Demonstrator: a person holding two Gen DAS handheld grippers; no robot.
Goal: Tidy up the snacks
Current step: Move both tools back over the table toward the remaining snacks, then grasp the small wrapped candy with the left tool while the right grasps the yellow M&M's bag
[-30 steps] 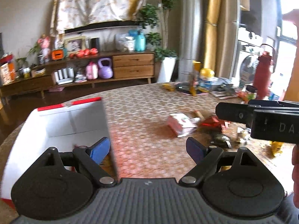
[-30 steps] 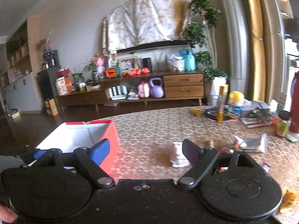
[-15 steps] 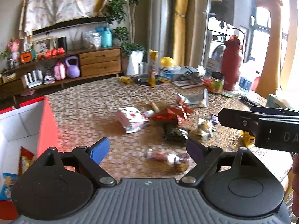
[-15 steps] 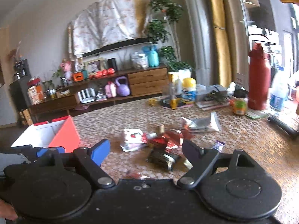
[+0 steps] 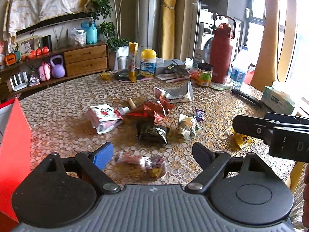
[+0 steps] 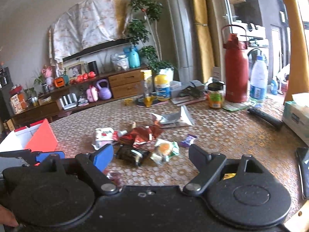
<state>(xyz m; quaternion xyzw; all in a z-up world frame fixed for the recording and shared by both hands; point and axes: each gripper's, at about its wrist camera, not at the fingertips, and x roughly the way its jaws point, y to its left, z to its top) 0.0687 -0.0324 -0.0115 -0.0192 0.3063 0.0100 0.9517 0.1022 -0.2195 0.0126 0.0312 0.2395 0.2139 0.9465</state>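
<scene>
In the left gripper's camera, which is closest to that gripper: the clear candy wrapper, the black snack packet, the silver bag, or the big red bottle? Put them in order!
Nearest to the left gripper first:
1. Clear candy wrapper, right between its fingers.
2. Black snack packet, just beyond, mid-table.
3. Silver bag, farther back, slightly right.
4. Red bottle, at the table's far right edge.

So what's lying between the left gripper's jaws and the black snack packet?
A clear-wrapped pink snack lies on the table before the black packet, seen in the left wrist view.

Left gripper [image 5: 152, 154] spread wide, nothing between its fingers. Right gripper [image 6: 150, 154] equally wide and empty, level alongside, apparently hovering; a fingertip [image 6: 7, 219] just shows bottom-left.
</scene>
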